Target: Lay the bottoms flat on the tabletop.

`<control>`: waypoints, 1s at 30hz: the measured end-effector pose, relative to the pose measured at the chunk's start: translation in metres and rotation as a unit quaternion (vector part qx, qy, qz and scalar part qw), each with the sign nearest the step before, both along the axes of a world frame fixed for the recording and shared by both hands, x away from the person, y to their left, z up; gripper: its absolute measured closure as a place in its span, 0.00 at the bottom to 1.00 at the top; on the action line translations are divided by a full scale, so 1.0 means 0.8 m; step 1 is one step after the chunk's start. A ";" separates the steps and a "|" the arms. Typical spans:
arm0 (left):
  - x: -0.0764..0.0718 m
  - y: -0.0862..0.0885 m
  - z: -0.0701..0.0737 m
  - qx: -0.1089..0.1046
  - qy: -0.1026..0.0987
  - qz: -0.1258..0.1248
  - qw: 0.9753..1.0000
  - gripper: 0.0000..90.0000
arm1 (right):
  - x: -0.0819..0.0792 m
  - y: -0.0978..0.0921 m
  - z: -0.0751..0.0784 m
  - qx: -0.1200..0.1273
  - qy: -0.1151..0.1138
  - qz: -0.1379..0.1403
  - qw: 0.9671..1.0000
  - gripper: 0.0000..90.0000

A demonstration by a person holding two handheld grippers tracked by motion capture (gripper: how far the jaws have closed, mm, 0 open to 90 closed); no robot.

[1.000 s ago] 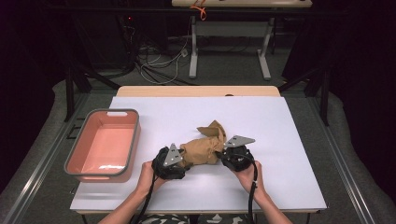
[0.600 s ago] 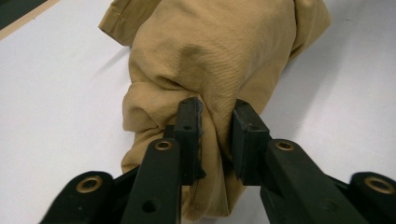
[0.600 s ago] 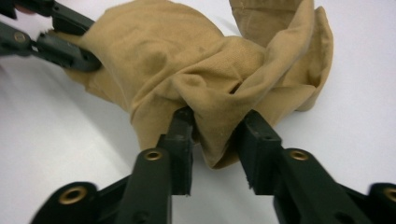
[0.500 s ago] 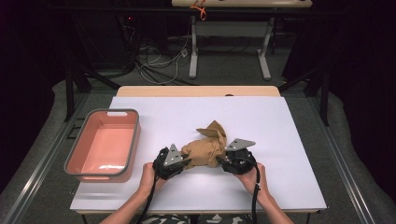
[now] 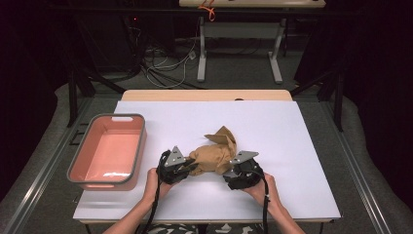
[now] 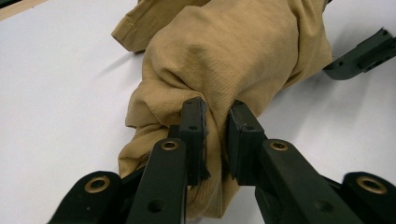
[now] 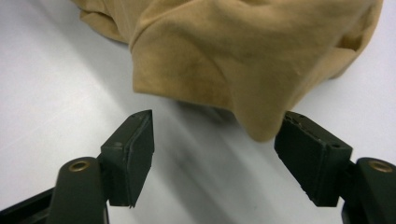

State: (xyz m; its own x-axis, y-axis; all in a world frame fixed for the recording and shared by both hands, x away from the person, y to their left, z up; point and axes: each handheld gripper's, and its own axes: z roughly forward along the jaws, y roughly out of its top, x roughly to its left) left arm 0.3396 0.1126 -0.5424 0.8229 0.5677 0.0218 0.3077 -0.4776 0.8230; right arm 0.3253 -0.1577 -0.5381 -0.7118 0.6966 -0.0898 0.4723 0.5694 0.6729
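Cloth (image 5: 214,153) of tan colour lies crumpled in a lump near the front middle of the worktop (image 5: 292,136), between the two tongs. The left tongs (image 6: 215,135) are narrow and pinch a fold of the cloth at its near end; the fabric fills the small gap between the pads. The right tongs (image 7: 219,149) stand wide, with a hanging corner of the cloth between the jaws, close to one pad, but I cannot tell if it touches. In the high view the left tongs (image 5: 178,168) and the right tongs (image 5: 238,173) sit at either end of the lump, each in a hand that enters from the bottom edge. Around the cloth the white surface is free on the far side and to the right, up to the edges. To the left, well apart, a pink tray (image 5: 139,141) with a grey rim stands near the left edge. The underside of the cloth and its folds are hidden. Beyond the worktop the room is dark, with cables (image 5: 165,63) on the floor and the legs of another table (image 5: 202,53).
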 end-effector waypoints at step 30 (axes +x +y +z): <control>-0.010 -0.012 0.003 0.082 -0.051 -0.001 0.995 0.41 | 0.010 0.014 0.024 0.085 -0.045 -0.027 0.995 0.78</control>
